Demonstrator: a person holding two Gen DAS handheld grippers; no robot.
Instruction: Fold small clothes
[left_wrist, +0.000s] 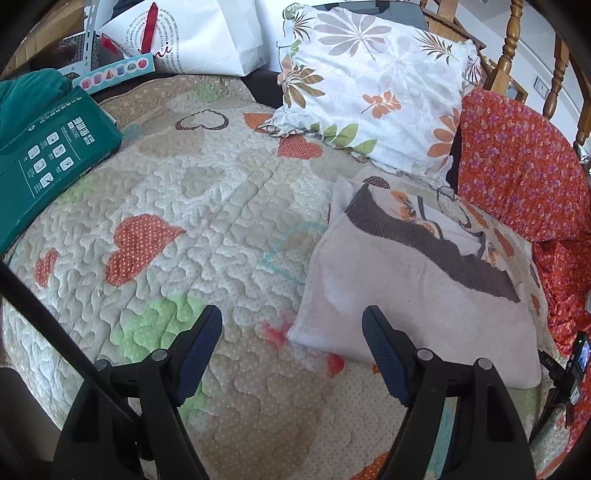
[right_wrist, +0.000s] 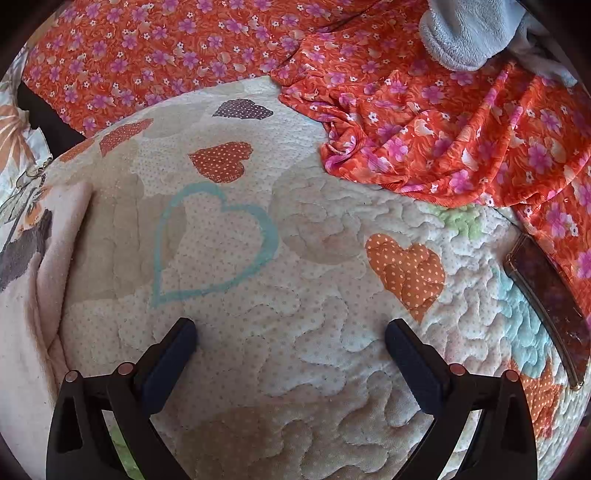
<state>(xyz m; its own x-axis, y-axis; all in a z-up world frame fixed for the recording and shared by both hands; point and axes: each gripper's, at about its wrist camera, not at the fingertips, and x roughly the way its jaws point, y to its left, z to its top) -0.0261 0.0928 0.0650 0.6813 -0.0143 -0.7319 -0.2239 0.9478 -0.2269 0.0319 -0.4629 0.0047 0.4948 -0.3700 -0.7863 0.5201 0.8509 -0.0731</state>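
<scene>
Risk: left gripper and right gripper both spread, empty; could pinch heart quilt with folded pink garment at 2 o'clock.

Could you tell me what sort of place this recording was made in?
Probably a bedroom at home: the work surface is a bed's heart-patterned quilt, a floral pillow leans by a turned wooden frame, and an orange flowered cloth lies bunched alongside.

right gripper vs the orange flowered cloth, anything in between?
Only bare quilt, in the right wrist view: the open right gripper hangs over it, and the orange flowered cloth lies crumpled beyond, with an orange heart patch between.
</scene>
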